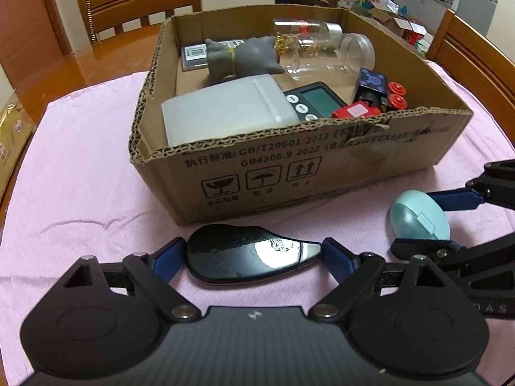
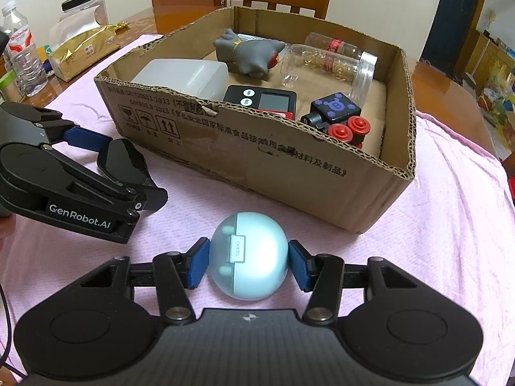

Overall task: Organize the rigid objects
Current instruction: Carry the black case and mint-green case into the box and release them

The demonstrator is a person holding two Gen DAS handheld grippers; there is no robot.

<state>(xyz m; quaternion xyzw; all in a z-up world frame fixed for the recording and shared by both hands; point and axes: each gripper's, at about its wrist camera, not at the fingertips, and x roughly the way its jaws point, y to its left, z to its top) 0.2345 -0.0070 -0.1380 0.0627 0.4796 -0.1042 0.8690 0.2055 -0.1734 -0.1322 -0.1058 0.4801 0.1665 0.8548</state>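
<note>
Closest to me, my right gripper (image 2: 248, 265) is clamped on a pale teal egg-shaped case (image 2: 248, 255), blue pads pressed on both sides, and the little white tab on its seam reads "oppo" sideways. My left gripper (image 1: 249, 257) has a glossy black teardrop-shaped thing (image 1: 248, 255) between its pads; the pads sit right at both ends and look to be squeezing it, with a small white logo on top that I can't read. From the right camera my left claw sits at 9 o'clock with "GenRobot.AI" printed on its side. Both items rest on the pink cloth (image 1: 80, 193). Just past them at 12 o'clock is the cardboard box (image 1: 257, 173), blocking the way forward, printed with "GB/T29601 2013", "GB4806.9 2023", Chinese text and the fragile, umbrella and this-way-up icons. Inside: a white plastic container (image 1: 225, 109) at the near left, a black digital timer (image 2: 260, 98) with a "SEC" button, a toy train (image 2: 338, 117) with red wheels and a "B" on its purple top, a grey toy figure (image 1: 244, 58), and clear jars (image 1: 325, 51) lying at the far right. Further out at 10 o'clock in the right view sit a gold packet (image 2: 83, 51) and a water bottle (image 2: 22, 54). Wooden chairs (image 1: 138, 3) stand behind.
</note>
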